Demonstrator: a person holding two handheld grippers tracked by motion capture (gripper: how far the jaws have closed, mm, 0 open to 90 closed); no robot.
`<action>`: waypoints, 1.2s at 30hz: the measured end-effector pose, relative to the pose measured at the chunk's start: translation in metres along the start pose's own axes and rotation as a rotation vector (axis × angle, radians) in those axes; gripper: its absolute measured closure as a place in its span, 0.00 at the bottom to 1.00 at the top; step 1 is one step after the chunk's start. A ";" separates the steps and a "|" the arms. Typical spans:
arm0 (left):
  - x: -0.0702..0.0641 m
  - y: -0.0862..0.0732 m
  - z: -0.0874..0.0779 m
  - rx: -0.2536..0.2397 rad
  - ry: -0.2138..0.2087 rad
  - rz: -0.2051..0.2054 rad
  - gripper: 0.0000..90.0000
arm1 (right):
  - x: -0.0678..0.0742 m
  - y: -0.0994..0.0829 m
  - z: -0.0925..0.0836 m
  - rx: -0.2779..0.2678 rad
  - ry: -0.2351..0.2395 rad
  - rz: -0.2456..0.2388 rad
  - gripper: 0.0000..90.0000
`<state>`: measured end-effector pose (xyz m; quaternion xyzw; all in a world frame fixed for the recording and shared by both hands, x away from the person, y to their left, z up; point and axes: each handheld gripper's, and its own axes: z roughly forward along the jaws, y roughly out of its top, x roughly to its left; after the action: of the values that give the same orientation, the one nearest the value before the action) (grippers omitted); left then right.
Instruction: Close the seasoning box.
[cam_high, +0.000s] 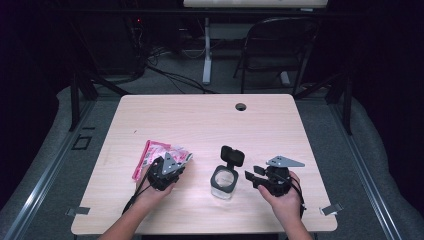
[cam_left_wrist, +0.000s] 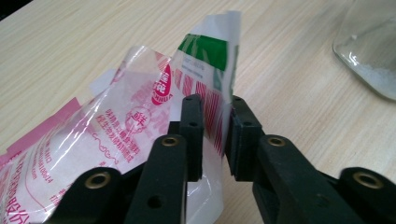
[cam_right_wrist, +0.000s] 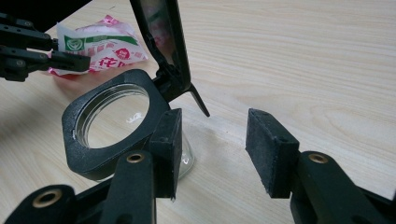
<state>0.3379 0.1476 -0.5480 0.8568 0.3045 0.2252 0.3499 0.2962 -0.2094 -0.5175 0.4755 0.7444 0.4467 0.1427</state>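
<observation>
left fingers (cam_left_wrist: 217, 135) tight on packet (cam_left_wrist: 140, 126), right fingers (cam_right_wrist: 271, 149) wide apart

Packet (cam_left_wrist: 140, 116) bears red Chinese print, "鲜" legible; remainder unreadable.

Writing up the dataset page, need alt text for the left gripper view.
The left gripper pinches the upright edge of a clear plastic packet printed in pink and green between its two black jaws, above a light wood table. A glass jar holding some white grains sits at upper right.
</observation>
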 end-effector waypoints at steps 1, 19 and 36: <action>0.002 0.000 -0.001 -0.003 -0.005 -0.016 0.91 | 0.000 0.000 0.000 0.001 0.000 -0.001 0.62; 0.022 -0.011 0.007 -0.003 -0.068 -0.183 0.93 | 0.000 -0.002 0.000 0.003 -0.002 0.002 0.62; 0.042 0.004 -0.035 -0.087 -0.018 -0.166 1.00 | -0.001 -0.001 -0.002 -0.007 -0.004 0.009 0.62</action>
<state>0.3484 0.1902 -0.5146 0.8146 0.3613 0.2008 0.4068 0.2946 -0.2121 -0.5177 0.4792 0.7403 0.4490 0.1438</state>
